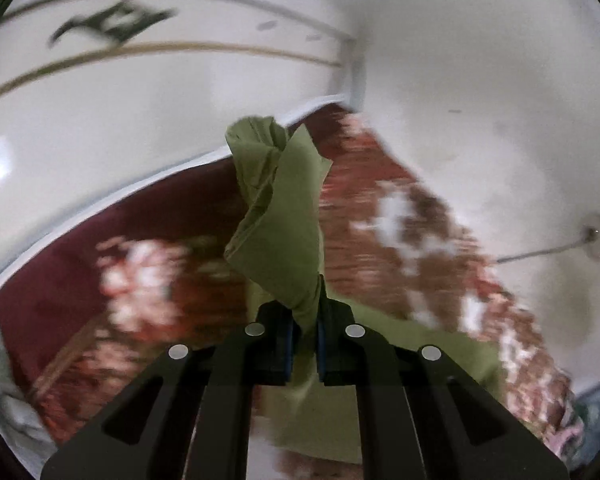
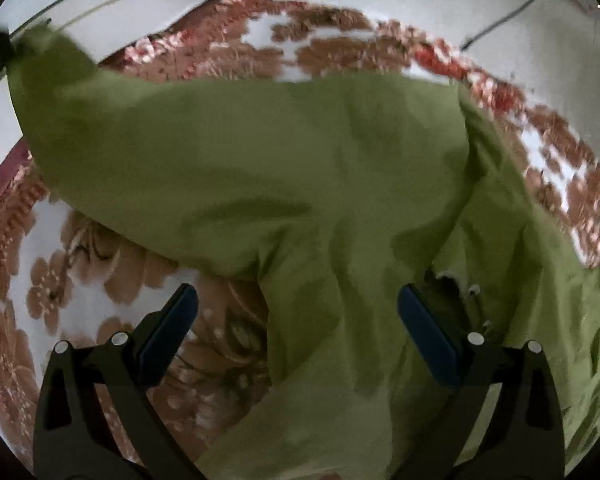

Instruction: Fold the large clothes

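While L gripper (image 1: 303, 340) jaws clamp 1 green garment (image 1: 278, 216), R gripper (image 2: 298, 316) jaws apart above it.

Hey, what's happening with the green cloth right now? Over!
Left gripper shut on green cloth, lifted. Right gripper open above it. Nothing blocking.

My bed (image 2: 52, 280) has a blanket (image 2: 324, 52) on it with brown and red flowers on white, and a dark red part (image 1: 60, 264) at one side. The bed's far edge runs along a white wall (image 2: 420, 8). My green cloth (image 2: 260, 152) lies right on the blanket. It covers most of the middle and reaches out to the right edge.
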The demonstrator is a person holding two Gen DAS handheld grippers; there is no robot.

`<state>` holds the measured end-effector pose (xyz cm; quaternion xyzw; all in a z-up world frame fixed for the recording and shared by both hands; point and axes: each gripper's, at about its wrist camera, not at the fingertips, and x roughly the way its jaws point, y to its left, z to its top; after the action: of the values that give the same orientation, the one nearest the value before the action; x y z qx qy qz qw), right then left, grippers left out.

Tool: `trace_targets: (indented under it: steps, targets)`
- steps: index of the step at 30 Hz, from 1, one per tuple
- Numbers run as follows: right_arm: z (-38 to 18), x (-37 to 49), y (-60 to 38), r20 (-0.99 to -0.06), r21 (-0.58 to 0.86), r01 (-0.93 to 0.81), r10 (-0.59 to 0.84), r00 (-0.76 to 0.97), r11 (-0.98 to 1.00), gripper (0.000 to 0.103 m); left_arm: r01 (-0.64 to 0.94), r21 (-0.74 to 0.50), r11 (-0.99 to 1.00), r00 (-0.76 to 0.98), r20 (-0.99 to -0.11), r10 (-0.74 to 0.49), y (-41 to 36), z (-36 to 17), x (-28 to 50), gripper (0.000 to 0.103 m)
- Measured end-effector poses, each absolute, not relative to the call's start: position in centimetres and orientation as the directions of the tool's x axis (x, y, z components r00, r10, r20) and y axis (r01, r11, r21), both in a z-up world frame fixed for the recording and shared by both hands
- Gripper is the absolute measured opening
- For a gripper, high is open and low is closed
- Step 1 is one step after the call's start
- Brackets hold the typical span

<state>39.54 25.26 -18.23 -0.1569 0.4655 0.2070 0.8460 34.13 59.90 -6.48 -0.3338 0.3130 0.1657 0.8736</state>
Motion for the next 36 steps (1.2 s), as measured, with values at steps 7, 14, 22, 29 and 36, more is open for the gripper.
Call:
trace_targets:
  steps: [7,14,22,29,36]
  targets:
    - [-21.1,39.2,26.0,-0.875,-0.059,-0.503,0.198,0.442,0.862,0.098,-0.25,-0.515,0.82,0.811,-0.573,-0.114,49.0,-0.1,38.2,0.007]
    - [-20.6,37.5,25.8,-0.863,-0.062,-0.502,0.207,0.462,0.862,0.098,0.003,-0.506,0.862,0.806,-0.509,-0.302,37.1,3.8,41.2,0.007]
    - [-20.1,35.5,23.6,-0.847,-0.141,-0.462,0.135,0.514,0.876,0.098,0.224,-0.523,0.823,0.709,-0.492,-0.505,21.6,4.7,43.0,0.007]
    - [-21.3,34.7,22.7,-0.866,-0.139,-0.464,0.12,0.486,0.875,0.098,0.315,-0.404,0.859,0.653,-0.564,-0.505,6.0,1.6,41.6,0.007]
    - [-21.0,32.9,20.4,-0.847,-0.113,-0.496,0.178,0.501,0.861,0.098,0.433,-0.289,0.854,0.552,-0.664,-0.504,-5.8,-3.0,39.9,0.007]
